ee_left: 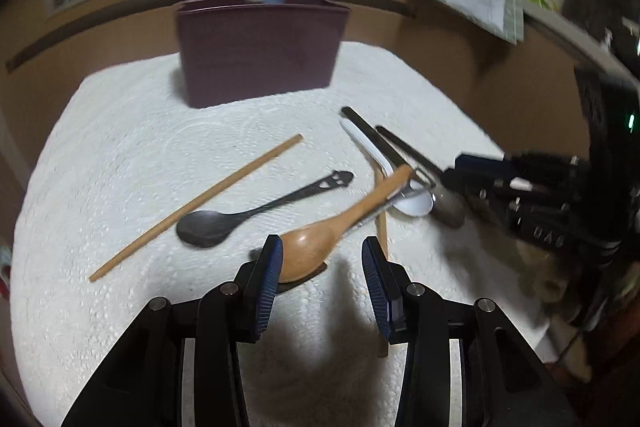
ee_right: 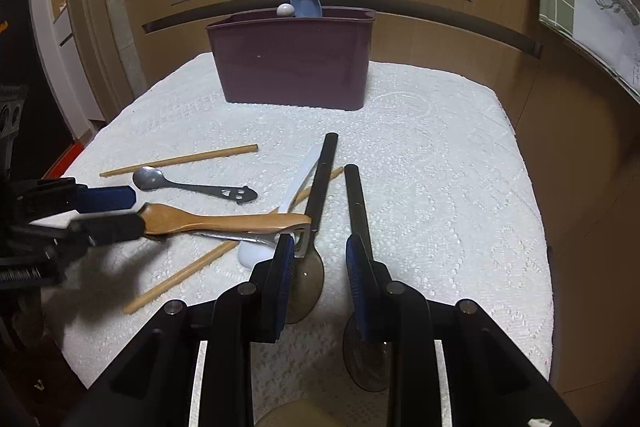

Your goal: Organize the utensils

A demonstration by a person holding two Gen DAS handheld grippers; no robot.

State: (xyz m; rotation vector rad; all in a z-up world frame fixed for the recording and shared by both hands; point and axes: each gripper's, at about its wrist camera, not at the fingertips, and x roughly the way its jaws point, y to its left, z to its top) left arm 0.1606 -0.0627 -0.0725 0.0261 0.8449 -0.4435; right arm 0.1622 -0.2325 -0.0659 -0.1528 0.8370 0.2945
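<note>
The counter [ee_right: 460, 155], draped in a white textured cloth, has a maroon bin [ee_right: 294, 61] standing at its far edge, with a pale blue spoon [ee_right: 306, 2] and a small white knob poking up over the rim.

The left tongs [ee_left: 322, 259] come in over the near left side, jaws apart, and the bowl of the wooden spoon [ee_left: 320, 247] sits between them. From the other side it looks as if the tongs' pads bracket that bowl, but I cannot tell whether they actually press on it. The wooden spoon's handle runs toward the middle of the counter, lying across a white spoon [ee_right: 298, 183] and a chopstick [ee_right: 188, 273].

The right tongs [ee_right: 318, 267] hover low at the near edge, jaws apart with nothing clamped. One black-handled metal spoon [ee_right: 316, 227] lies with its bowl just inside the left finger, and a second black-handled spoon [ee_right: 358, 207] runs under the right finger.

Further left, a dark metal spoon [ee_left: 224, 221] with a cut-out face on its handle lies on its own, and beyond it a second chopstick [ee_left: 200, 203] lies apart from the rest, angled toward the bin.
</note>
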